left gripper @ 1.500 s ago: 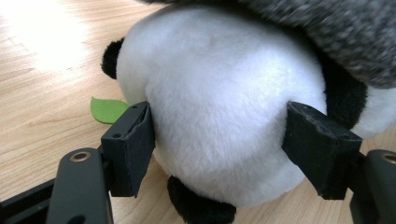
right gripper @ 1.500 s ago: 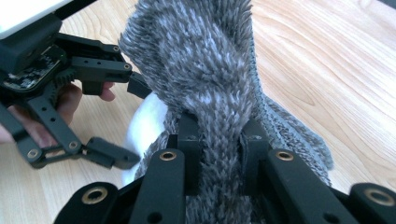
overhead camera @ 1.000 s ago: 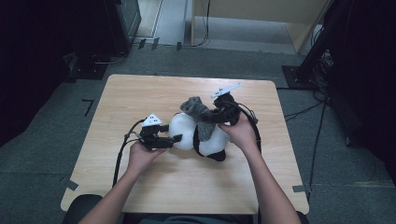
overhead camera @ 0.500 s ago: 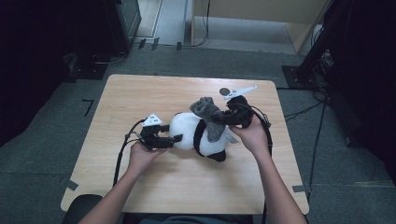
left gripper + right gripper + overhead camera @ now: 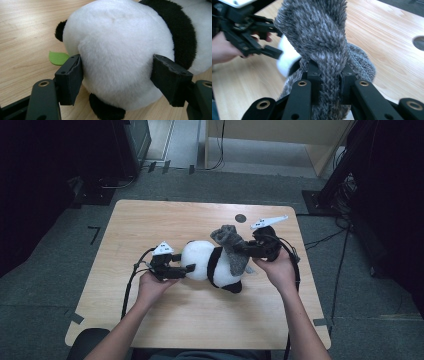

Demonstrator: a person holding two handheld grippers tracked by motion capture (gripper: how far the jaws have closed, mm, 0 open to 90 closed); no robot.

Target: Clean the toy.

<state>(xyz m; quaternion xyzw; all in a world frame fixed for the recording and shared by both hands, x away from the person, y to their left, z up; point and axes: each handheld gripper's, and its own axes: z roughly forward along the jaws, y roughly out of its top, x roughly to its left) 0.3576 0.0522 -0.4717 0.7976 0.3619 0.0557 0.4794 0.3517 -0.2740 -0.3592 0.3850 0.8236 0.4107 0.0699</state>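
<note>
Your left tool (image 5: 187,268), lower left of centre in the high view, clamps the white head of the plush panda (image 5: 212,265), pads pressed into the fur on both sides. The panda lies on its side mid-bench (image 5: 150,320), its long axis running left to right across the frame, head toward your left hand, black-banded body toward your right. Just beyond it, at centre right, your right tool (image 5: 239,249) is clenched on a grey knitted scarf (image 5: 231,247) that rises from the panda's neck region up and away. Judged from that, the pull runs along the toy's axis, rightward, with your right hand nearer. White plush, black ears and limbs; a green leaf tag (image 5: 58,58) shows beside the head.
</note>
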